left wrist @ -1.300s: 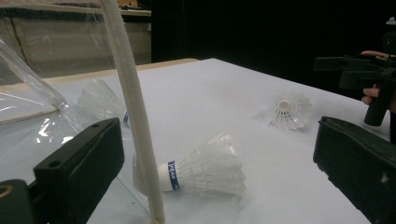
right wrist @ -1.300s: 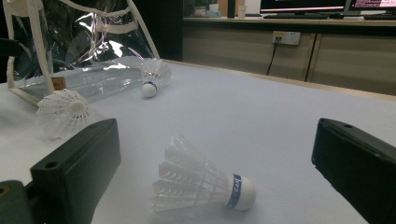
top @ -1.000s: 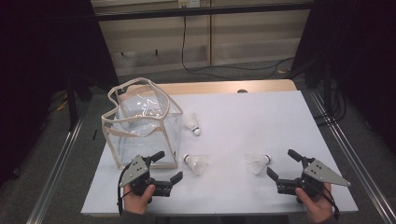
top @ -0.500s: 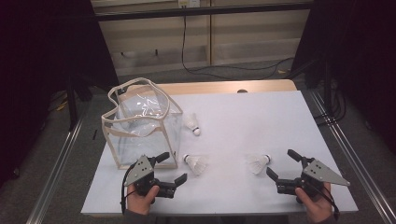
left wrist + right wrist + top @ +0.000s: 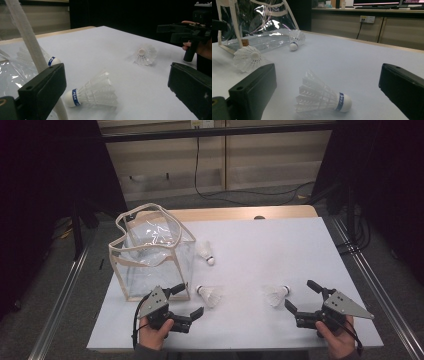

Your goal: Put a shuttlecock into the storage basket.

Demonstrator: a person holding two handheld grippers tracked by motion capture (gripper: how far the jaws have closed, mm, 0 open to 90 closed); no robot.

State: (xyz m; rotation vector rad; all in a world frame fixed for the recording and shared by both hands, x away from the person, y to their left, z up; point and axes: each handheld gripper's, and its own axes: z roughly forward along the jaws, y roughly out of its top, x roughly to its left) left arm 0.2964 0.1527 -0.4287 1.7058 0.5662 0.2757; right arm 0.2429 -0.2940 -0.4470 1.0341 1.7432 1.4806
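Left gripper view: the left gripper has its fingers spread wide, grasping nothing; a white feathered shuttlecock with a blue band lies on the white surface between them, just beside the left finger. The right gripper likewise gapes around another white shuttlecock, with bare surface beyond.

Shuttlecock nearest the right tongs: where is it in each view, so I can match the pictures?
High view: the shuttlecock lies right of centre on the white table, just ahead of the right tongs.
Left gripper view: upper right, beyond the nearer shuttlecock.
Right gripper view: bottom centre, between the open jaws.
Shared landmark: the clear bag, at the left edge and top left.
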